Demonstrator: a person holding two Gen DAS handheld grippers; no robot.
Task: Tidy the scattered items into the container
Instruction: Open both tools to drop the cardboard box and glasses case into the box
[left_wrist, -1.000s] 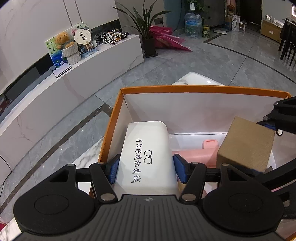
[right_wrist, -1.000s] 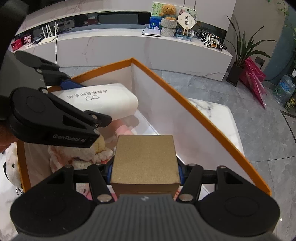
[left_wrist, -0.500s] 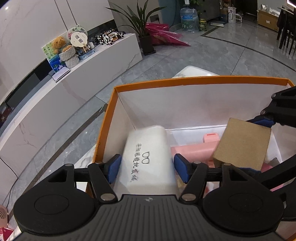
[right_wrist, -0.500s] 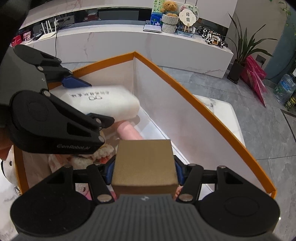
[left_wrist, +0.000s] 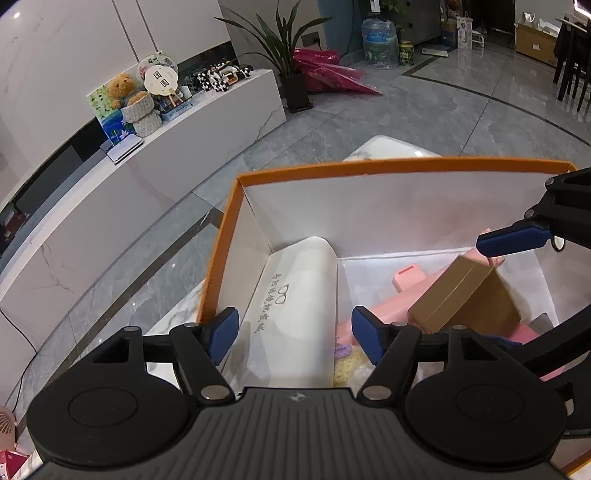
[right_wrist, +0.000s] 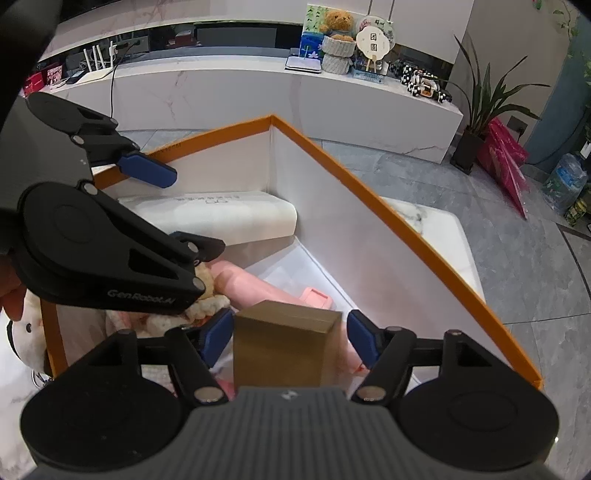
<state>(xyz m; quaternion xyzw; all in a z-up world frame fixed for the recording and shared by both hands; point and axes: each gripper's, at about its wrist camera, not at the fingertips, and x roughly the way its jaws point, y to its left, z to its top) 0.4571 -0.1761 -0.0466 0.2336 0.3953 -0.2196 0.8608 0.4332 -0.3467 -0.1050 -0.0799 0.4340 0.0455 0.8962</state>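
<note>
Container: orange-rimmed box (left_wrist: 369, 167) with white inner walls, both claws above its opening.
Left gripper (left_wrist: 295, 334): jaws spread wide, gripping nothing; blue pads (left_wrist: 223, 332) clear of everything.
White case (left_wrist: 299, 306): long, rounded, with printed characters and a glasses drawing; lies inside the box along its left wall, below and between the left pads, touching neither.
Right gripper (right_wrist: 290, 338): jaws parted, gaps visible on both sides of the tan box.
Tan box (right_wrist: 282, 347): flat cardboard, tilted, resting inside the container between the right pads (right_wrist: 360, 341) but touched by neither; in the left wrist view it leans on the pink items (left_wrist: 406, 291).
Pink items: a long pink piece and a small pink block on the box floor, partly under the tan box.
Knitted toy (right_wrist: 207, 295): cream, at the near end of the container, under the left claw's body.
Surroundings: white marble counter (right_wrist: 258, 96) behind, with a teddy bear (right_wrist: 338, 22) and a round fan; potted plant (right_wrist: 476, 110) to the right on the grey floor.
</note>
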